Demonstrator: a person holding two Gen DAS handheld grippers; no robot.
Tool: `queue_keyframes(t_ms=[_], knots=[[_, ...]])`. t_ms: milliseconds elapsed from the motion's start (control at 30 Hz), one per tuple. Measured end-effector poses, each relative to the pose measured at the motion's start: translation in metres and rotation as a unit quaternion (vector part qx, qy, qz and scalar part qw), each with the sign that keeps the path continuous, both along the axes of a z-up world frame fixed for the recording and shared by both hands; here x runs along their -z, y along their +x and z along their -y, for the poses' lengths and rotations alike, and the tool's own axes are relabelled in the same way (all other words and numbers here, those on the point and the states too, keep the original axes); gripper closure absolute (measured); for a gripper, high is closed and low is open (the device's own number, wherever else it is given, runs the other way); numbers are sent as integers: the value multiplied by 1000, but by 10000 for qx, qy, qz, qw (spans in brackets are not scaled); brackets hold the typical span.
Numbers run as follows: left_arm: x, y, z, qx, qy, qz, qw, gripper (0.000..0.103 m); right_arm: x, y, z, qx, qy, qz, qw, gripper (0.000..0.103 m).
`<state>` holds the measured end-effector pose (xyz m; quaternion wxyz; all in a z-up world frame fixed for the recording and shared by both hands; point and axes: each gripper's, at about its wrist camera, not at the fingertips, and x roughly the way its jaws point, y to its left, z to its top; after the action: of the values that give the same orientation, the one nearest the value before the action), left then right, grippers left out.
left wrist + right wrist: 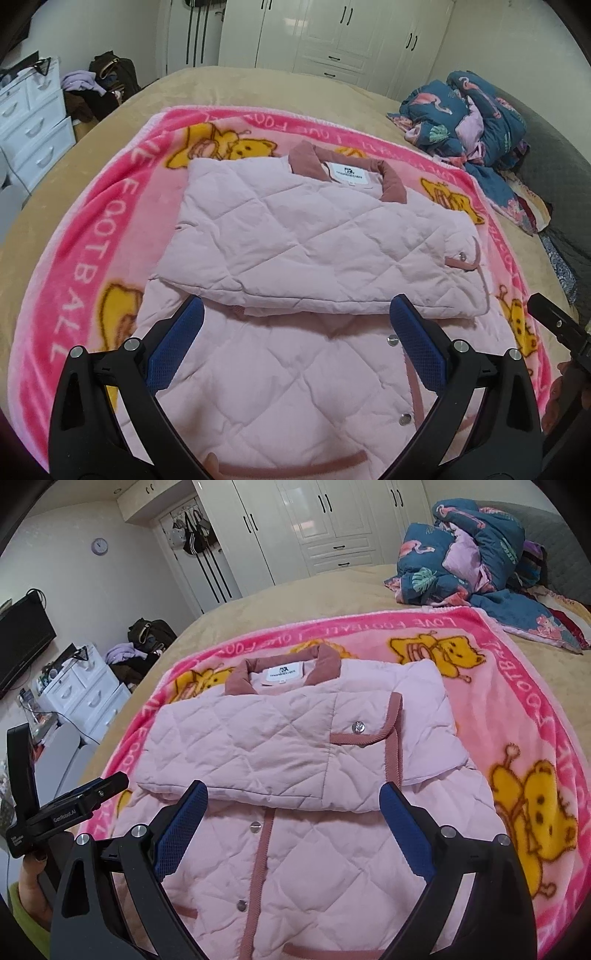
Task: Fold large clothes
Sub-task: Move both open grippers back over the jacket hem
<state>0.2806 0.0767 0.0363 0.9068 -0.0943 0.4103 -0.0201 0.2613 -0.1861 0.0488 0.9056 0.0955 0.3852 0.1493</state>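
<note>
Two grippers are seen, the left gripper [297, 317] and the right gripper [293, 801], each spread wide and empty, with two blue textured pads on black arms. One pale pink quilted jacket [295, 760], sleeves folded across, is laid mid-blanket [517, 686], its dusty-rose collar toward the far edge.

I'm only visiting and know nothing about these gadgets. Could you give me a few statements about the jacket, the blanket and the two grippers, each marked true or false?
1. The jacket lies on a pink blanket. True.
2. The left gripper grips the jacket. False: open, holding nothing.
3. The collar points away from the cameras. True.
4. The right gripper is shut. False: its jaws are wide apart.
5. The jacket is blue. False: pale pink.
</note>
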Motion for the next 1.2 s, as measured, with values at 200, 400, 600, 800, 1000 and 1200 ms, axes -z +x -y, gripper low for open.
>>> queue_keyframes(t_ms=[200, 400, 600, 800, 1000, 1200], knots=[[-17, -17, 0, 1, -48, 145, 9999, 9, -14, -17, -2, -41, 44, 121, 9999, 10], [-29, -36, 4, 62, -34, 256, 9996, 9, -26, -36, 1, -37, 63, 244, 9997, 10], [-40, -55, 9, 113, 28, 356, 9993, 9, -36, -55, 5, -58, 92, 344, 9993, 10], [-46, -72, 9, 122, 27, 412, 9991, 9, -39, -73, 9, -76, 97, 361, 9993, 10], [-48, -88, 8, 102, 36, 438, 9990, 9, -40, -91, 16, -88, 60, 403, 9991, 10], [-50, -101, 7, 57, 64, 450, 9990, 9, -42, -108, 25, -40, 56, 439, 9990, 10]])
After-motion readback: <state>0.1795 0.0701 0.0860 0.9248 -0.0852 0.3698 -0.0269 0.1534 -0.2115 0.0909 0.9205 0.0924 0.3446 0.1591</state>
